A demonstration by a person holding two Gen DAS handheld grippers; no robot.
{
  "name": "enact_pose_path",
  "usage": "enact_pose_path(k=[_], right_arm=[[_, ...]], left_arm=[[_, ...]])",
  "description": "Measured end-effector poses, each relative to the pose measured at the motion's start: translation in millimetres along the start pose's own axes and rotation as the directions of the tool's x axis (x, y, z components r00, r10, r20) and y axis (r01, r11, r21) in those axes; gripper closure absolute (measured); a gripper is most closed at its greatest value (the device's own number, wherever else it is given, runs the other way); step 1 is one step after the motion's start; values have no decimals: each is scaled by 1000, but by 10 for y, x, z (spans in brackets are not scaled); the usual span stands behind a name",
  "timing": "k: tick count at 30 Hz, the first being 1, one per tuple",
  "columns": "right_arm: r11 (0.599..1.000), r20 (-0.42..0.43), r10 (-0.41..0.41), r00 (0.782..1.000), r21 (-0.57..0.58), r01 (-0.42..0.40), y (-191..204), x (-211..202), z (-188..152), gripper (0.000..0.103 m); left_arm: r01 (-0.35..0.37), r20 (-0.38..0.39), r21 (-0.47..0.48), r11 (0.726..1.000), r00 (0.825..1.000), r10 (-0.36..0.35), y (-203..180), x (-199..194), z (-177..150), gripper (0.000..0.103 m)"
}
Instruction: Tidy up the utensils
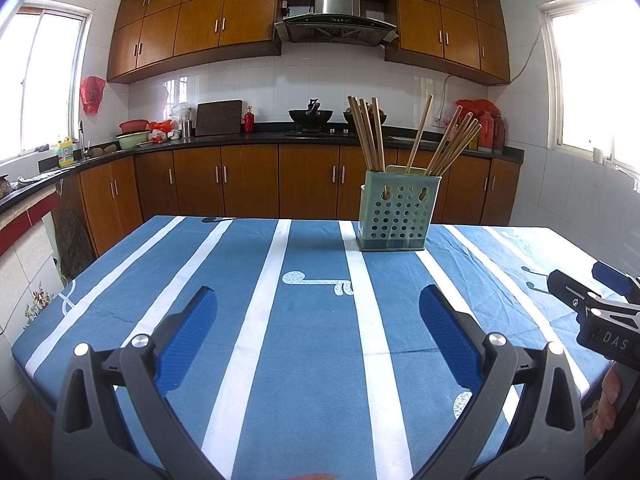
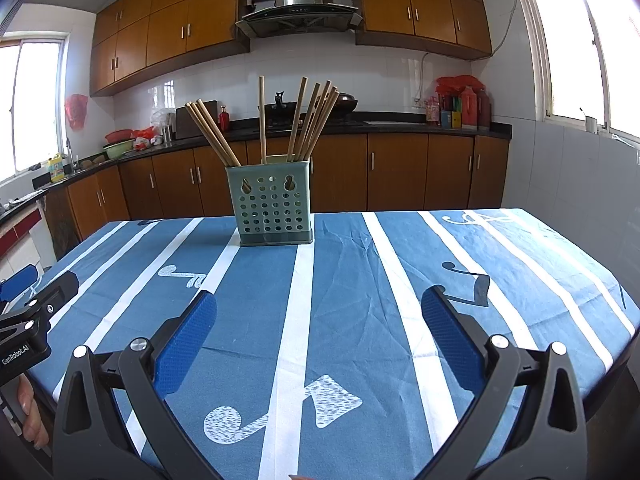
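Both tongs wide apart and empty, holder of chopsticks standing ahead on the bench.

Left wrist view: the left tongs [image 1: 318, 308] gape over the striped bench [image 1: 240, 320], gripping nothing; the green holder [image 1: 396, 214] stands upright ahead and to the right, near the far edge, its chopsticks [image 1: 370, 134] fanned upward, long axes roughly vertical. The right tongs [image 1: 592, 280] show at the right edge. Right wrist view: the right tongs [image 2: 319, 308] are likewise spread and empty; the holder [image 2: 272, 208] lies ahead, slightly left, with chopsticks [image 2: 308, 120] (in three loose clusters) leaning outward. I judge the right tongs the straighter approach, needing a forward reach.
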State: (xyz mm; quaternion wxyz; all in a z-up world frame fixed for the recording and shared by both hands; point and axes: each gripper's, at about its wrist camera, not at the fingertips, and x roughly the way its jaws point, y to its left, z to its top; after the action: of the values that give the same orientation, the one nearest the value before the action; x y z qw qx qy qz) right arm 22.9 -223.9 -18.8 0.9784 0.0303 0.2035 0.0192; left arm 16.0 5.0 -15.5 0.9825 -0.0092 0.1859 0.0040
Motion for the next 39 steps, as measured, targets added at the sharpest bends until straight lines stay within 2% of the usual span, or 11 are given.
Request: enact_pose_path(k=[39], right_arm=[[1000,-3,-1,1000,5,1,-2,-1,3,2]], left_arm=[[1,-2,-3,1000,1000,-1,-36,-14,-17,4]])
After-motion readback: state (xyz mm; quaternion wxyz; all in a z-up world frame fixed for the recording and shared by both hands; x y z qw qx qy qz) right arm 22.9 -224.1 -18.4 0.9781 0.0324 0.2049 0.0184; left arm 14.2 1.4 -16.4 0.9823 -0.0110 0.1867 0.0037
